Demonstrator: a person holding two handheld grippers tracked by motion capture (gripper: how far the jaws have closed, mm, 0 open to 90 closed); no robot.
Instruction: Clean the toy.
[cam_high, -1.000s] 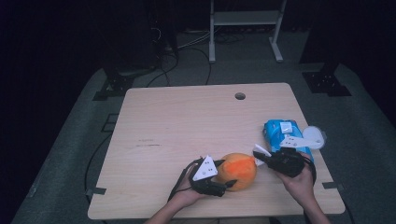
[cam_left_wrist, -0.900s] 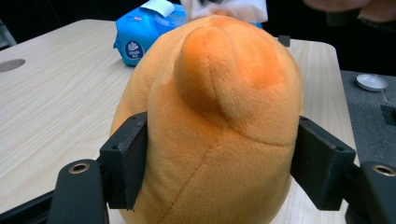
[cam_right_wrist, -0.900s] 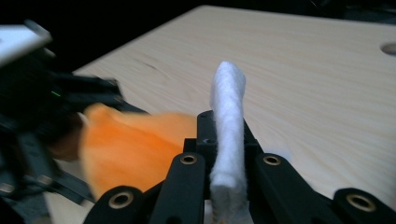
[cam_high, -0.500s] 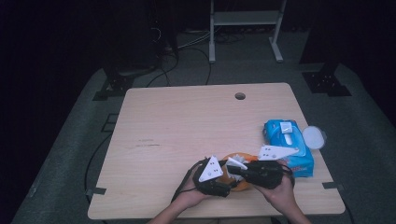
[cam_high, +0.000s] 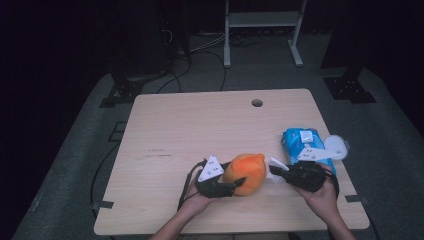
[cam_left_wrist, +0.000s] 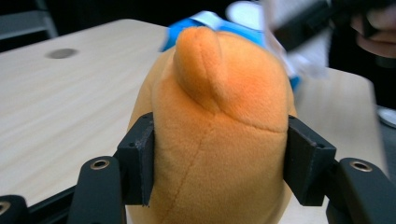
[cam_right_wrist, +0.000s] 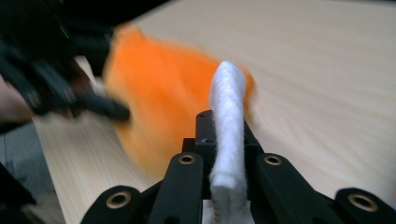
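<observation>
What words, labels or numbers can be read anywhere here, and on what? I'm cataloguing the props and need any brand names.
None can be read.
Blue wipes pack: a white patch on top, any print too small and blurred to read.
Orange plush toy: no tag or lettering shows.
White wipe: plain.
Table: faint dark marks, not legible.

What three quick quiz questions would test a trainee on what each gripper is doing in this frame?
1. True or false: the left gripper is shut on the orange plush toy.
2. What do the right gripper fingers pinch? A) a white wipe B) a pen C) a spoon
3. Which thing lies on the table behind the right gripper in the high view?

Key: 1 true. 2 A. 3 the blue wipes pack.
</observation>
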